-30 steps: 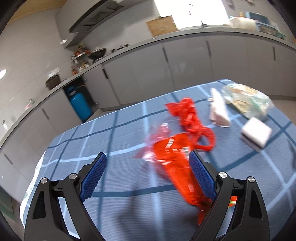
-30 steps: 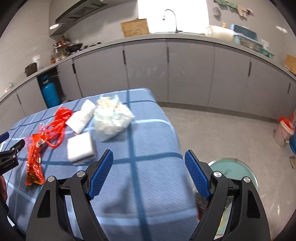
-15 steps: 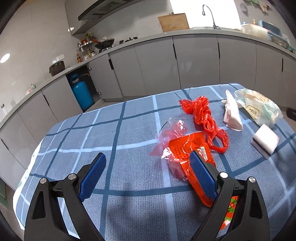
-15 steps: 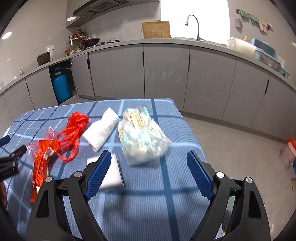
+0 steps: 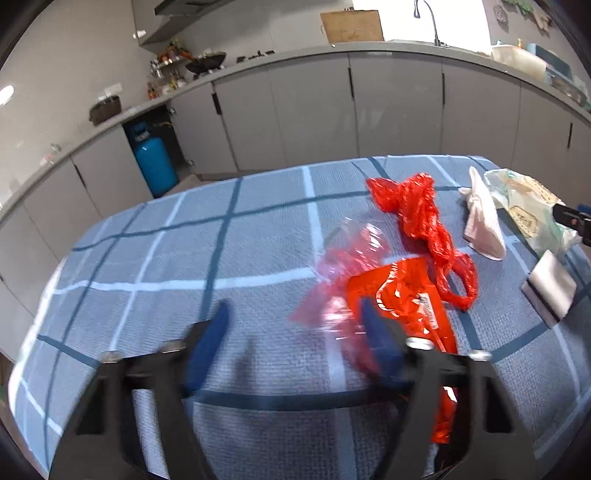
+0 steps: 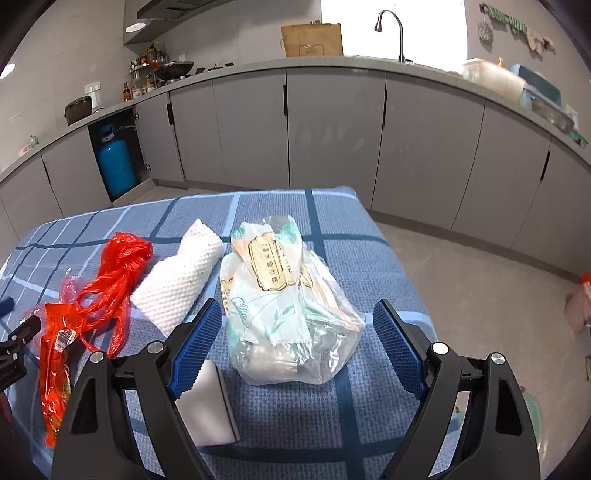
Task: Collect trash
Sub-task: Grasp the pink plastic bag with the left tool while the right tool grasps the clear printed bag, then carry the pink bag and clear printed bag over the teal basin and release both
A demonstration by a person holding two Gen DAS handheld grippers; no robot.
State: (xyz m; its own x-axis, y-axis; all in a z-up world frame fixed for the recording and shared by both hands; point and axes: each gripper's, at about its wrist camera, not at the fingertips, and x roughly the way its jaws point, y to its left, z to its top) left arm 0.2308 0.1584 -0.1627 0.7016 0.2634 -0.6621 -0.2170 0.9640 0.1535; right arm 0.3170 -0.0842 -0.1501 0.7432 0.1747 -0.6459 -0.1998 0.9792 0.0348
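Left hand-held gripper (image 5: 295, 332) has just been closing, jaws now half-narrowed over the pink film (image 5: 343, 266) beside the red wrapper (image 5: 402, 295) on the blue checked tabletop (image 5: 166, 258), pads not yet pressing. Risk: slippery film slides out, or the cloth gets pinched instead. Right hand-held gripper (image 6: 295, 339) stands wide around the clear printed bag (image 6: 284, 295); a loose fold could tear. The bag's gold label and the wrapper's barcode sticker (image 6: 65, 336) aren't legible.

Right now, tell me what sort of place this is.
A home kitchen, most likely: a curved chrome tap over a long grey countertop with grey cabinet doors, a black wok beside bottles, and a blue gas cylinder in an open bay.
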